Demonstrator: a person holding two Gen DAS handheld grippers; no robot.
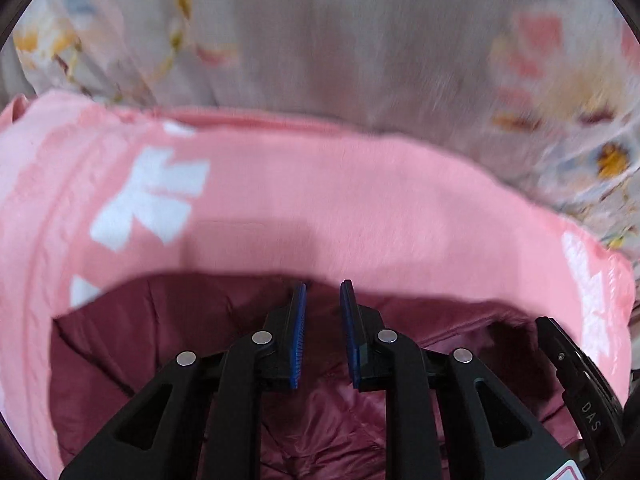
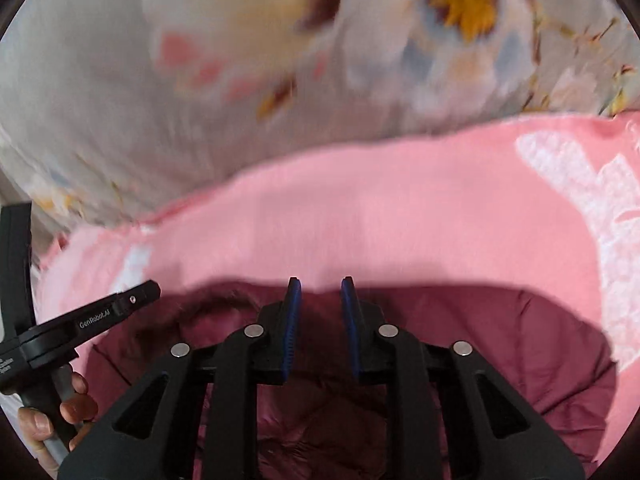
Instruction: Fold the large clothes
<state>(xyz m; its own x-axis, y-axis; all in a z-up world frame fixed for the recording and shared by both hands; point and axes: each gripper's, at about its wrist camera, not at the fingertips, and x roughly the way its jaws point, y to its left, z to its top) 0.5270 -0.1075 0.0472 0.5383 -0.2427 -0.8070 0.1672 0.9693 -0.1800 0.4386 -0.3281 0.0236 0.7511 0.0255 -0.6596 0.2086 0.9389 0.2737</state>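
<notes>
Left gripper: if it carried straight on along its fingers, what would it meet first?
Probably the pink fabric just past the dark red garment under the left gripper; depth is unclear in the blurred fisheye view.

We see a maroon quilted jacket (image 1: 304,412) at six o'clock, a pink blanket (image 1: 320,200) with white shapes, and a grey floral sheet (image 1: 340,40) at twelve

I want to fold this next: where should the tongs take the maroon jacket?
Grip the maroon jacket at its far edge, where it curves against the pink blanket, coming straight forward over the jacket. That bare edge lies just ahead of both open tongs, right and left.
</notes>
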